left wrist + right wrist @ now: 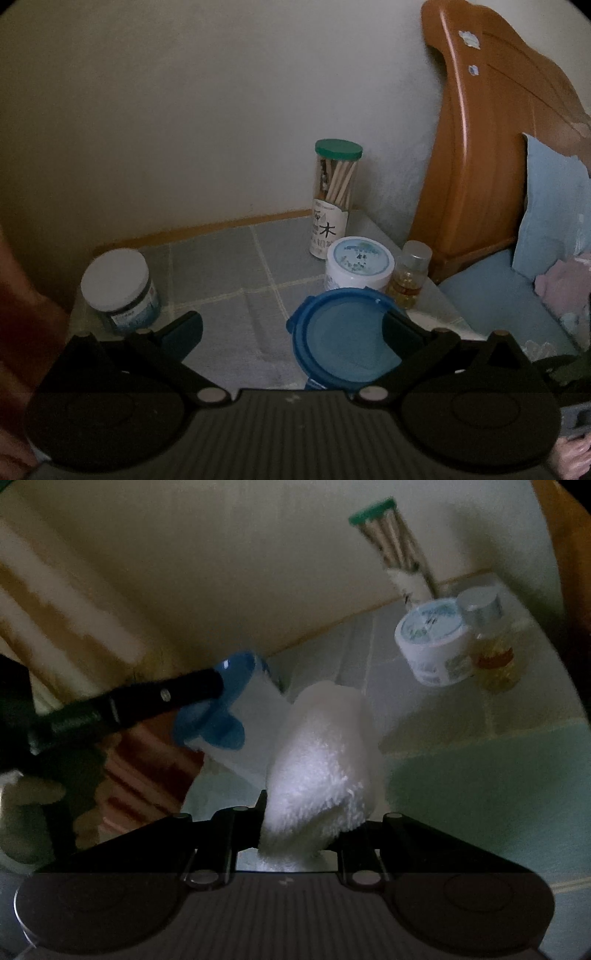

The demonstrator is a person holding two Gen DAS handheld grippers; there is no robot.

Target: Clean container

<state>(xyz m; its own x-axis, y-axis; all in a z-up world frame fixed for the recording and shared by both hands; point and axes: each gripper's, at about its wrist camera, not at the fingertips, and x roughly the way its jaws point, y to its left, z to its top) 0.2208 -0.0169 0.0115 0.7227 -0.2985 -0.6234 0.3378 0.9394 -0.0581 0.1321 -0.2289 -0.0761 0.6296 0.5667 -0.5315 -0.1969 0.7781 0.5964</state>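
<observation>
While the right gripper (306, 823) clamps fluffy white terry cloth (321, 760), the left gripper (291, 328) gapes beside the round blue-lidded container (340, 336).

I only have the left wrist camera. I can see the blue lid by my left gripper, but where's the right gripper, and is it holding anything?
Observer: The right gripper is shut on a folded white cloth.
Operator: Is the cloth on the container yet?
Observer: Its tip is right beside the pale side wall of the container, below the blue lid. The picture is too blurred to tell whether they touch.
Operator: How does my left gripper look from that side?
Observer: The left gripper is open, and one of its fingers reaches in against the lid's top.
</observation>
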